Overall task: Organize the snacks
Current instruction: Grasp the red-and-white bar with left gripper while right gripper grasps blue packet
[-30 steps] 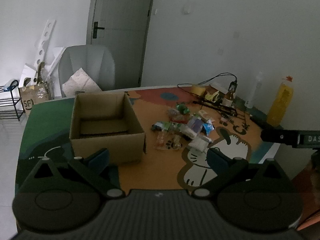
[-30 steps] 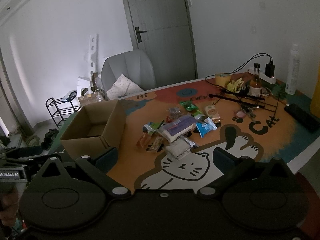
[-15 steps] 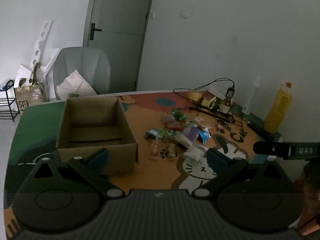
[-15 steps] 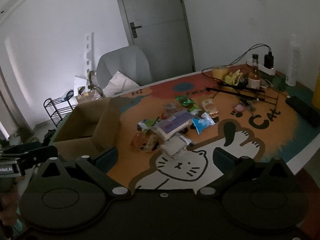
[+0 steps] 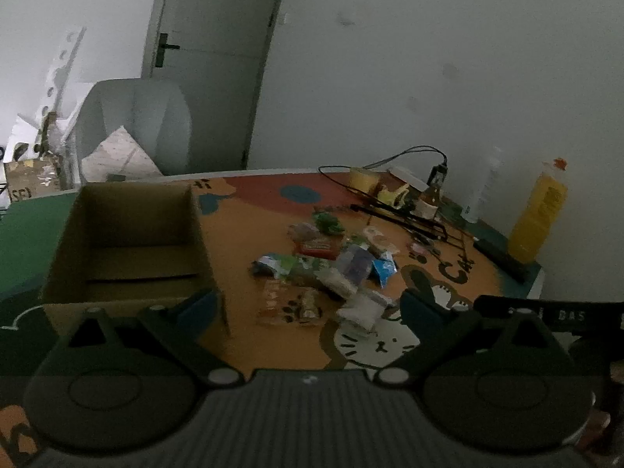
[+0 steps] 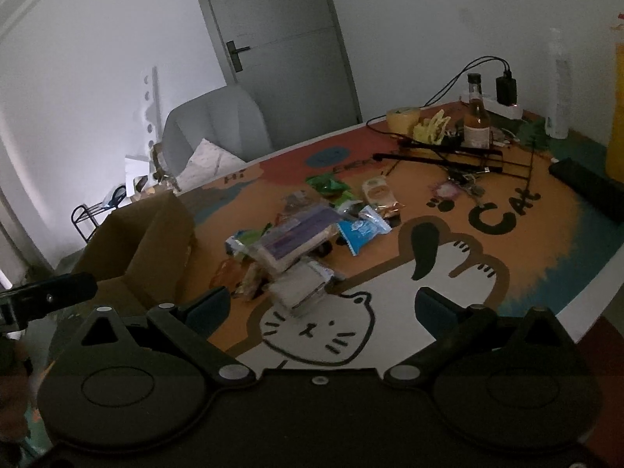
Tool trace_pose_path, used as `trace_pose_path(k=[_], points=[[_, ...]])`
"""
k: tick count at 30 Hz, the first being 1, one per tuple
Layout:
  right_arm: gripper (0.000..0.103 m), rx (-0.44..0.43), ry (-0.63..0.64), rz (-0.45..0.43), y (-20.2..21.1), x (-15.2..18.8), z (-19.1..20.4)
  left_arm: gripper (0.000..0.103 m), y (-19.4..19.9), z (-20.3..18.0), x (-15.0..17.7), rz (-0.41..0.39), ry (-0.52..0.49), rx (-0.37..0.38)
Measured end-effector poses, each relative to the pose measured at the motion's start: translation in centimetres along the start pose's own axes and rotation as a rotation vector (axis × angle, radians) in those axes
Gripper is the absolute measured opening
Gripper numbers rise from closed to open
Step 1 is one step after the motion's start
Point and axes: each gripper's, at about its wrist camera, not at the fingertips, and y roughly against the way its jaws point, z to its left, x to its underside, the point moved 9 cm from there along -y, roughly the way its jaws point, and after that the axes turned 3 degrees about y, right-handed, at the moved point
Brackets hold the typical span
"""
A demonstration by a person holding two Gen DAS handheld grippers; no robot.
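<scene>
An open, empty cardboard box [image 5: 128,245] stands on the left of the cat-print table mat [image 5: 241,234]; it also shows in the right wrist view [image 6: 148,245]. A pile of several snack packets [image 5: 331,269] lies in the middle of the mat, with a white packet [image 6: 300,286], a purple-labelled pack [image 6: 296,238] and a blue packet [image 6: 362,230] among them. My left gripper [image 5: 308,308] is open and empty, held above the near edge short of the pile. My right gripper [image 6: 321,308] is open and empty, just short of the white packet.
A brown bottle [image 6: 476,123], cables and a black wire rack [image 6: 448,152] crowd the far right of the table. A yellow bottle [image 5: 538,214] and a clear bottle [image 6: 559,89] stand at the right edge. A grey chair [image 5: 136,124] stands behind the table.
Both grippers have moved in toward the table; the box and the snack pile look nearer and lower in both views. Both jaws stay open.
</scene>
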Motion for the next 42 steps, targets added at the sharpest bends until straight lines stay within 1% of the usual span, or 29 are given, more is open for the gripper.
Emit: trace_pose_path(k=[2, 5, 8, 10, 12, 15, 21, 25, 27, 29, 34, 38, 42], points=[[0.103, -0.003, -0.007, -0.005, -0.5, -0.1, -0.5, 0.099, -0.9, -0.5, 0.1, 0.009, -0.005, 0.007], [0.101, -0.012, -0.012, -0.009, -1.3, -0.1, -1.1, 0.095, -2.0, -0.9, 0.2, 0.013, -0.004, 0.004], [0.095, -0.015, -0.021, -0.004, -2.2, -0.1, -1.6, 0.088, -3.4, -1.2, 0.3, 0.031, 0.000, 0.007], [0.093, -0.023, -0.027, 0.003, -2.9, -0.1, -2.0, 0.084, -4.2, -1.3, 0.3, 0.040, 0.002, 0.007], [0.088, -0.028, -0.029, 0.008, -3.5, -0.2, -2.3, 0.077, -5.0, -1.5, 0.2, 0.046, 0.004, 0.008], [0.083, -0.036, -0.037, 0.012, -4.4, -0.3, -2.8, 0.071, -6.3, -1.6, 0.3, 0.058, 0.010, 0.002], [0.075, -0.058, -0.066, 0.032, -6.4, -0.4, -3.6, 0.058, -8.8, -1.1, 0.4, 0.084, 0.025, -0.035], [0.070, -0.072, -0.081, 0.044, -7.6, -0.5, -4.0, 0.052, -10.5, -0.8, 0.3, 0.101, 0.039, -0.060], [0.066, -0.077, -0.089, 0.049, -8.3, -0.7, -4.3, 0.047, -11.3, -0.5, 0.3, 0.102, 0.045, -0.085], [0.065, -0.082, -0.097, 0.055, -8.9, -0.8, -4.6, 0.042, -11.9, -0.2, 0.2, 0.095, 0.060, -0.112], [0.061, -0.091, -0.127, 0.064, -10.6, -1.3, -5.3, 0.039, -13.3, 0.6, 0.1, 0.080, 0.098, -0.172], [0.058, -0.112, -0.146, 0.079, -12.2, -1.7, -5.5, 0.038, -14.3, 1.2, 0.3, 0.093, 0.118, -0.206], [0.055, -0.133, -0.178, 0.102, -14.0, -1.8, -5.7, 0.037, -15.3, 1.5, 0.6, 0.108, 0.118, -0.230]])
